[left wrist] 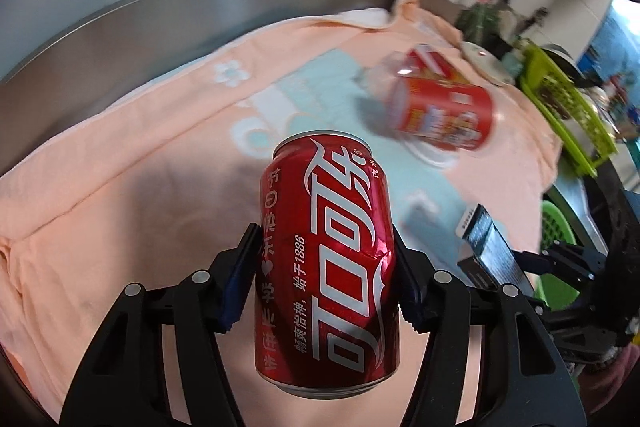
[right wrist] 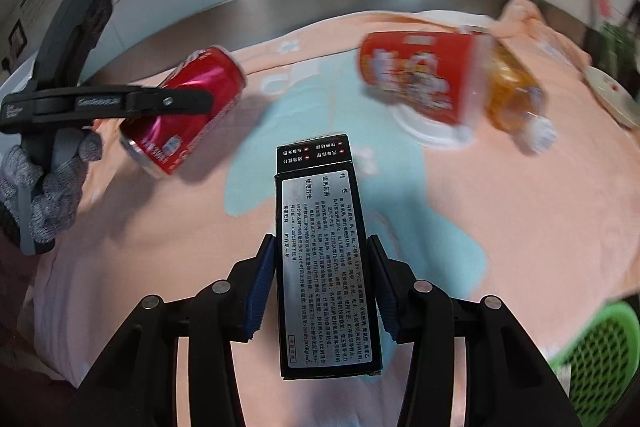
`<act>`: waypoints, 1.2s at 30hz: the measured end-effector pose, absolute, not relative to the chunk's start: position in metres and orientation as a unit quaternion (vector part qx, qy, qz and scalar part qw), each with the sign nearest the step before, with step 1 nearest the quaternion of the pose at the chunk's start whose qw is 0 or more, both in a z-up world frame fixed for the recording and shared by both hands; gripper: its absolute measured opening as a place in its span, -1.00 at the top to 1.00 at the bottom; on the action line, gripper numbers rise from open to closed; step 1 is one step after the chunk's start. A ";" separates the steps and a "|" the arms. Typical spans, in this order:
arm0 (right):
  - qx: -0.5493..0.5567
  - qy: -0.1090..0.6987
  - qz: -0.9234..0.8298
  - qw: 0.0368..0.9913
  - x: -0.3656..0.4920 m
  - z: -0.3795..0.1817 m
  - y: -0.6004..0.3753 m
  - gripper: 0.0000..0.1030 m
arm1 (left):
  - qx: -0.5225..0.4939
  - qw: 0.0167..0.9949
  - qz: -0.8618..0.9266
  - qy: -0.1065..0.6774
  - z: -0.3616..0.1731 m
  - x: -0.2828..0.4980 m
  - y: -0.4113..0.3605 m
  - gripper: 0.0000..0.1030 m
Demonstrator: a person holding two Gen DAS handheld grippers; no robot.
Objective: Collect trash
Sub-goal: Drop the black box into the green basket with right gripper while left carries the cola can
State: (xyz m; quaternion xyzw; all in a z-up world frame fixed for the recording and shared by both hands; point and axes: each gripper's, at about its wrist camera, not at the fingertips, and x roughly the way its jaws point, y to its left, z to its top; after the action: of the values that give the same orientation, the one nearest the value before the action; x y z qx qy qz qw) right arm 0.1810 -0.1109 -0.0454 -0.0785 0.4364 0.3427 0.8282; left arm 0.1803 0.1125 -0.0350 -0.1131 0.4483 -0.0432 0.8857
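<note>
Left wrist view blurs the red cup [left wrist: 444, 115] far right, so I can't read its print. My left gripper [left wrist: 326, 259] pinches the dented red can [left wrist: 328, 259], long axis pointing away, lifted over the peach cloth [left wrist: 120, 187]. My right gripper [right wrist: 322, 279] clamps the black box [right wrist: 322, 267] lengthwise, pointing far. A green basket [right wrist: 600, 347] is cut off near right.
</note>
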 end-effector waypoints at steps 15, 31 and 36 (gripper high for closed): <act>0.016 0.449 0.128 0.884 0.139 -0.058 -0.318 0.14 | -0.065 0.880 -0.166 0.441 -0.012 0.173 -0.012 -0.16; 0.095 0.502 0.002 0.859 0.131 -0.122 -0.441 0.13 | -0.016 0.854 -0.248 0.457 -0.013 0.184 -0.139 -0.17; 0.102 0.503 0.000 0.858 0.131 -0.128 -0.447 0.13 | -0.002 0.846 -0.269 0.460 -0.014 0.187 -0.175 -0.17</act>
State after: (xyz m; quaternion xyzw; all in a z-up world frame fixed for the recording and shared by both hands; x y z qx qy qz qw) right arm 0.1309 -0.4469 -0.1276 0.1021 0.5034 -0.0003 0.8580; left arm 0.1871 -0.1753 -0.0143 -0.0023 0.4600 -0.2685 0.8463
